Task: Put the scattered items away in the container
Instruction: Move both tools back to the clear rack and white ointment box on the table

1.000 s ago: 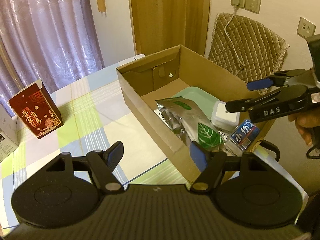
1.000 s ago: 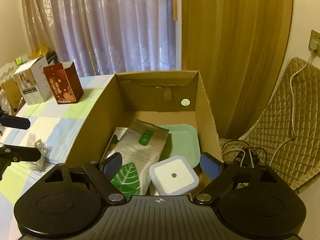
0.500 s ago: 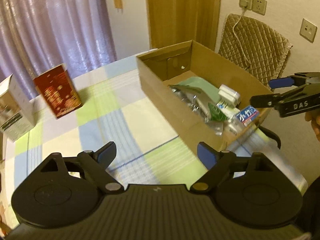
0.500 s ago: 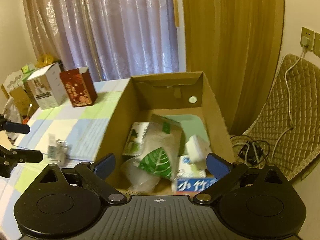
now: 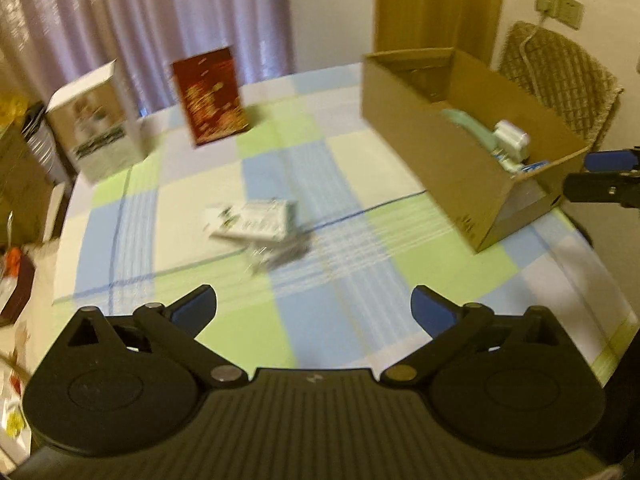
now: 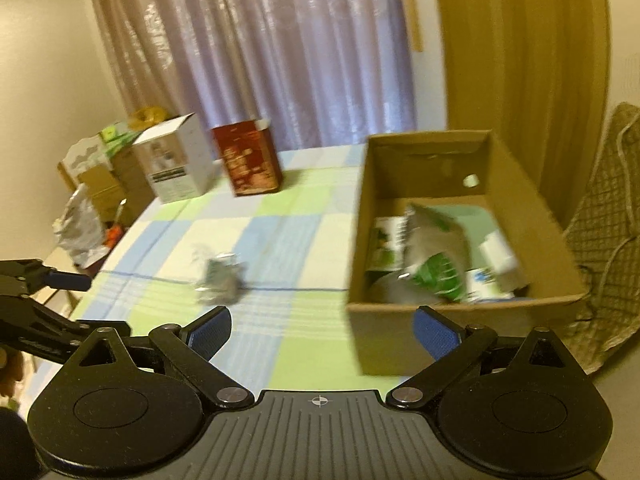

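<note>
The left gripper (image 5: 314, 307) has its fingers spread wide, holding nothing, above the checked cloth (image 5: 328, 320). Ahead of it a blurred packet (image 5: 256, 224) lies loose on the table. Further right, the cardboard box (image 6: 460, 312) holds several items. The right gripper (image 6: 322, 330) is equally wide, empty, near the box's front wall.

Left hand-held gripper (image 5: 314, 306) spread wide, right hand-held gripper (image 6: 322, 330) likewise (both empty)
</note>
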The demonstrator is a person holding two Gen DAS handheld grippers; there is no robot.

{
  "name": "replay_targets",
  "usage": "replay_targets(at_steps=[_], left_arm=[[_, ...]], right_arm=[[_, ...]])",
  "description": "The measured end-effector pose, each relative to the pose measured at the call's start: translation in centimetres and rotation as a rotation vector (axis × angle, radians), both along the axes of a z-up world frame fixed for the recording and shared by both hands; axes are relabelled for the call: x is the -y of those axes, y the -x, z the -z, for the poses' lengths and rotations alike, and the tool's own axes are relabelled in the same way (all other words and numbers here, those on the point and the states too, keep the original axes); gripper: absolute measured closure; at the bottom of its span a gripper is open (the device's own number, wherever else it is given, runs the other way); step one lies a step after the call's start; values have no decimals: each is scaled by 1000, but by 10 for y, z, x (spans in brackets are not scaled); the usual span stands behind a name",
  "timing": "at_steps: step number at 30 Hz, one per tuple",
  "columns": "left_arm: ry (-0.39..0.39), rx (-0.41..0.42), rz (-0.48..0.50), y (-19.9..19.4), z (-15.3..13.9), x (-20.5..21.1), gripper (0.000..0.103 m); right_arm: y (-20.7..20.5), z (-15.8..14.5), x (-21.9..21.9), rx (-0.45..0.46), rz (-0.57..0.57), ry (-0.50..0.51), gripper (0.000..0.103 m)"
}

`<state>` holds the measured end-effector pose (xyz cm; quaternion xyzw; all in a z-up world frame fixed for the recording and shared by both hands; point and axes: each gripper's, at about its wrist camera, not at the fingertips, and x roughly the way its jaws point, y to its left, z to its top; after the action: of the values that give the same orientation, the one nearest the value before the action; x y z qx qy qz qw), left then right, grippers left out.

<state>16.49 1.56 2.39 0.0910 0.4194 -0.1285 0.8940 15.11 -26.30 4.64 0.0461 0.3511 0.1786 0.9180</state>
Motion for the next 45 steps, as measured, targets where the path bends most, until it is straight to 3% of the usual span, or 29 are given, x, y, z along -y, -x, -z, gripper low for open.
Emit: replay_targets(at_steps=[10,20,27,31,35,36,38,42,45], left_arm=[[-22,-22,-111,0,16,-59,1],[-22,-39,-202,-32,57,-93,1],[-15,-28,-247,-55,84,-103,1],[-90,-7,-235,-60,97,-98,1],[-94,3,-230,-63,103,-97,1],[-88,1,-237,-64,104,-98,1],[-73,-3,-250,-67,107,-99,1],[-75,5,-258,-75,109,-105,1],[-54,5,-268,-78,109,-109,1]], right_arm=[[-11,13,-71,-23,-124,33,1],[-62,57,-127,-65,-225,80,1],[-97,76,-166,-28,-321,172,1],[-113,85,-190,10,-394,247,2],[-124,96,-213,68,-484,347,2],[-125,98,-218,79,-501,363,3],[-129,104,-228,96,-536,405,25],[-133,117,-241,121,-588,481,26],[-133,126,-248,140,-628,545,39]])
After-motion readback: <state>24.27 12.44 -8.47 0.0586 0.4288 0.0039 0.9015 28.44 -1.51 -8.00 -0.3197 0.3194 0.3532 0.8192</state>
